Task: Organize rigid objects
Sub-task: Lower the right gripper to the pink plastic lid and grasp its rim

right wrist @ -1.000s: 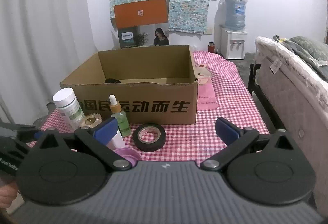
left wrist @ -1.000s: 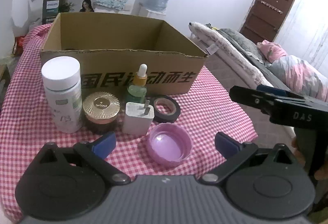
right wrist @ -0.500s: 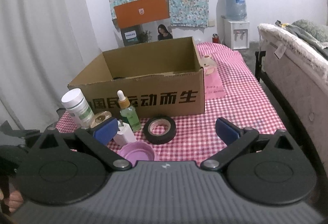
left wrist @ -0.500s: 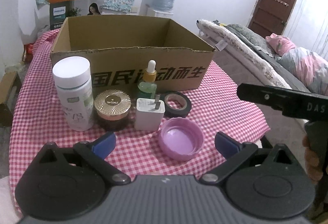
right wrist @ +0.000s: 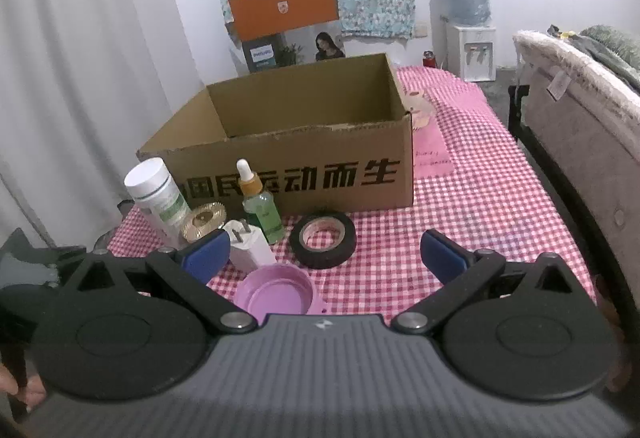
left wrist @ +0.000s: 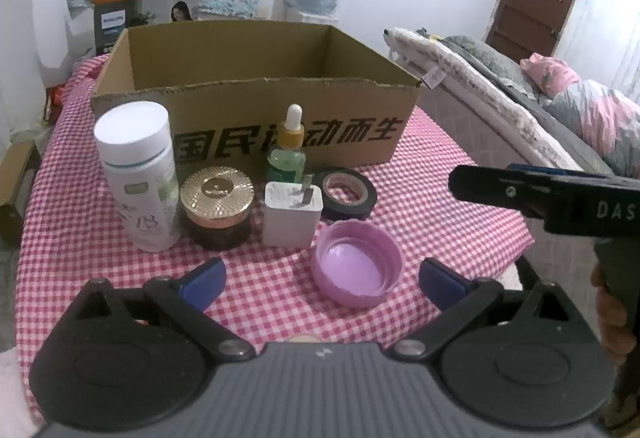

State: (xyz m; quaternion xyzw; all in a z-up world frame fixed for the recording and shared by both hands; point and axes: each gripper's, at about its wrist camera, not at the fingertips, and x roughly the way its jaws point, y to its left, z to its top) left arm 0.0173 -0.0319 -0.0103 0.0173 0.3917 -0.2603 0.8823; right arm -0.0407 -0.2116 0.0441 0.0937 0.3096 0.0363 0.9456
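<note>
An open cardboard box (left wrist: 256, 105) (right wrist: 320, 173) stands on the red-checked table. In front of it sit a white bottle (left wrist: 138, 173) (right wrist: 158, 193), a gold-lidded jar (left wrist: 218, 205) (right wrist: 204, 220), a green dropper bottle (left wrist: 288, 153) (right wrist: 260, 205), a white charger plug (left wrist: 292, 213) (right wrist: 250, 244), a black tape roll (left wrist: 346, 193) (right wrist: 323, 238) and a purple lid (left wrist: 358, 272) (right wrist: 276, 294). My left gripper (left wrist: 320, 278) is open and empty, just short of the purple lid. My right gripper (right wrist: 322, 256) is open and empty, near the tape roll.
The red-checked tablecloth (right wrist: 480, 205) covers the table. A bed (left wrist: 520, 89) runs along the right side. A white curtain (right wrist: 80, 57) hangs at the left. An orange box (right wrist: 284, 7) and a water dispenser (right wrist: 468, 21) stand behind the table.
Both grippers have risen and drawn back a little, so the objects sit lower and further in view. Nothing on the table has moved.
</note>
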